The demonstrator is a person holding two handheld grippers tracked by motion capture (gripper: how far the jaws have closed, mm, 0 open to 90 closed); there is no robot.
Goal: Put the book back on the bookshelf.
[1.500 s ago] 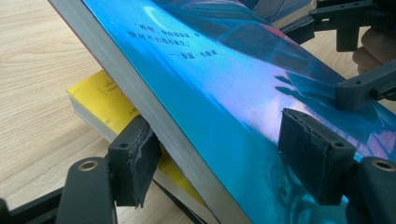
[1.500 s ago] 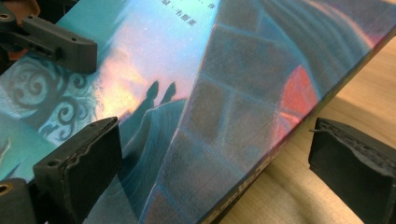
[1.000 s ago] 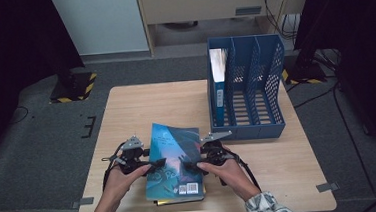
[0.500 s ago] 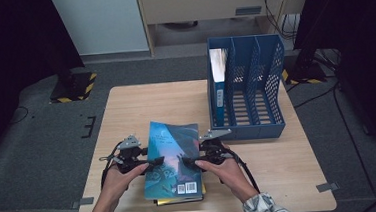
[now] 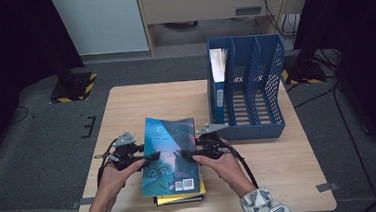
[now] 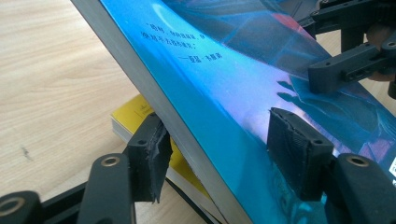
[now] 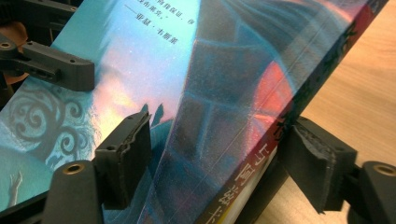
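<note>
Item: blue book (image 5: 170,152), lying cover-up on a yellow book (image 5: 182,192) at the table's (image 5: 126,105) near edge, in front and to the left of the blue file rack (image 5: 247,89). Left gripper (image 5: 152,157) straddles the blue book's page edge, right gripper (image 5: 189,153) its spine edge; both sets of jaws have just been closing, the book between them, one pad above the cover and one below, each partly open and not visibly clamped yet. Step judged: taking hold for a two-handed lift. Next move calls for both grips to close fully, then an even raise clear of the yellow book, likely toward the rack, which already holds one book (image 5: 217,79) in its left slot.
</note>
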